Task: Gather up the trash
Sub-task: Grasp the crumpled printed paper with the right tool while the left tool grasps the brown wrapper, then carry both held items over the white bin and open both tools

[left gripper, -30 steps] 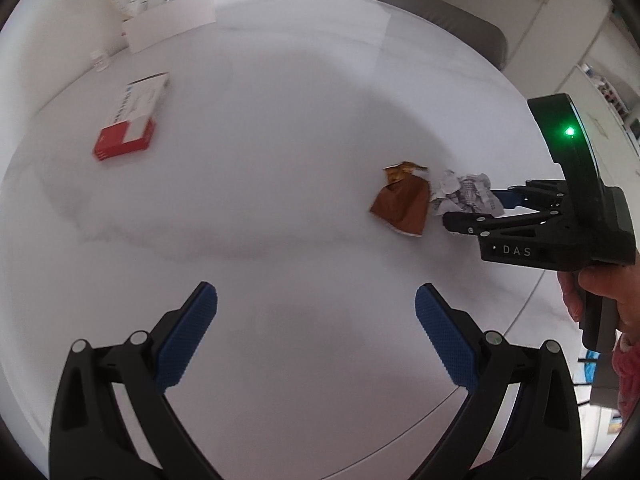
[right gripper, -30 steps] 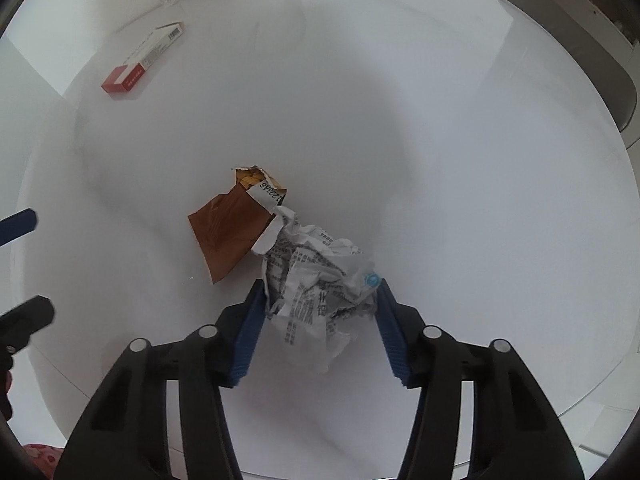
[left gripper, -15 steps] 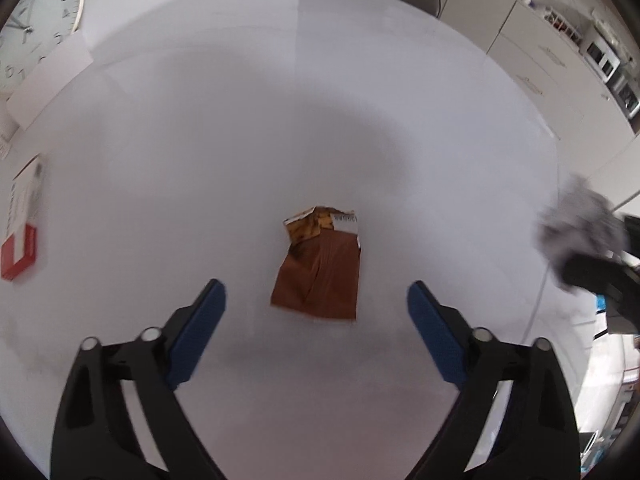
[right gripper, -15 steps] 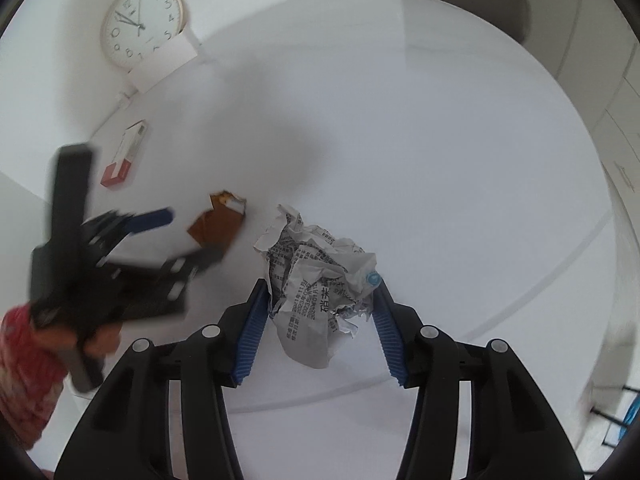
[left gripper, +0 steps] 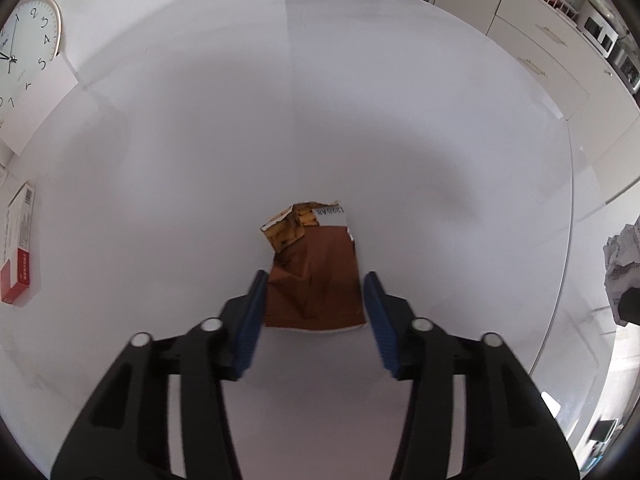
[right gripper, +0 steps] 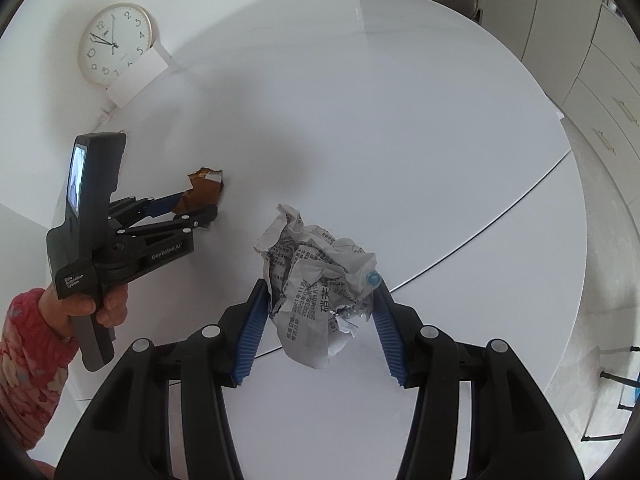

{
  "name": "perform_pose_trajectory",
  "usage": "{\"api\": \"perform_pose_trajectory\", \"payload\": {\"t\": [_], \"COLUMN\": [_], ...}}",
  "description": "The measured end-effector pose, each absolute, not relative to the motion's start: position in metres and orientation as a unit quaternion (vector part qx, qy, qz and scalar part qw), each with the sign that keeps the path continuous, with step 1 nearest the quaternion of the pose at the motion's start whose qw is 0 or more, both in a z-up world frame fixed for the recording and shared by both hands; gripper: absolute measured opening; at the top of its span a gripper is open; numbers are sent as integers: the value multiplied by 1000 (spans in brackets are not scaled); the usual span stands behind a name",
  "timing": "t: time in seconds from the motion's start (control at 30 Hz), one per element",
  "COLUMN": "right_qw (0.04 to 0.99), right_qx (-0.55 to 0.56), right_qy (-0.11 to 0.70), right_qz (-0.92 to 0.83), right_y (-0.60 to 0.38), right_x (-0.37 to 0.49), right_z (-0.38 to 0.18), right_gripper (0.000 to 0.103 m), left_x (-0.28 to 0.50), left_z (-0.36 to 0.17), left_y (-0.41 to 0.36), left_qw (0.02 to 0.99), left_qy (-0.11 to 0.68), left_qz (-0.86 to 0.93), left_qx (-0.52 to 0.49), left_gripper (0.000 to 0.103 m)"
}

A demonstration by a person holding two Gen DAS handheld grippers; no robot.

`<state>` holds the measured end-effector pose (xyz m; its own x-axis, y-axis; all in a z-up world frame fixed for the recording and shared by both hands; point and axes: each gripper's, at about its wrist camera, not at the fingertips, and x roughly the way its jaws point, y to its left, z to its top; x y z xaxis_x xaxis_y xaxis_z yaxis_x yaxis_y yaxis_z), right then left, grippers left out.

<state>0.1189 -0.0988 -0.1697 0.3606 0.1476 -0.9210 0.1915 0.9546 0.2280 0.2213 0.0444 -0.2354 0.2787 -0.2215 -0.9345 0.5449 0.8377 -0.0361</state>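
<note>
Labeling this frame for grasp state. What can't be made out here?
- Left hand-held gripper: left wrist view shows its blurred pads flanking the brown wrapper; contact cannot be told.
- Crumpled paper: held by the right hand-held gripper; cut off by the left view's right edge.
- Red and white box: print too small.
- Trash bin: in neither view.

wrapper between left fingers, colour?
Brown wrapper, with a yellow-and-white torn top; clearest in left wrist view.

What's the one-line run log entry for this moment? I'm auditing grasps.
right gripper: shut on paper ball, lifted | left gripper: open, straddling wrapper | wrapper on table
</note>
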Motion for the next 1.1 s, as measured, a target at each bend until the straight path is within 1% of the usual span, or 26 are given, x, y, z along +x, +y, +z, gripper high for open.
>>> {"api": "perform_pose_trajectory", "payload": {"t": [0.17, 0.2, 0.23, 0.8, 0.97, 1.1], "right_qw": [810, 810, 810, 818, 826, 836], "right_qx": [150, 150, 150, 149, 154, 158], "right_qy": [567, 567, 566, 556, 542, 525], "right_qz": [-16, -16, -17, -3, 10, 33], "right_y": [-100, -100, -99, -99, -102, -103], "right_x": [118, 118, 119, 109, 97, 78], "right_z": [-172, -172, -172, -164, -158, -147], "right_gripper": [52, 52, 52, 52, 52, 52], "left_x": [225, 226, 225, 218, 200, 164], "left_z": [-235, -234, -236, -213, -186, -154], "left_y": [42, 41, 34, 59, 67, 66], "left_qw": [792, 794, 793, 805, 815, 826], "left_qy": [541, 539, 539, 532, 521, 505], "left_qz": [-237, -235, -234, -226, -224, -224], "left_qx": [152, 158, 161, 133, 120, 111], "left_gripper": [41, 25, 24, 21, 21, 21]}}
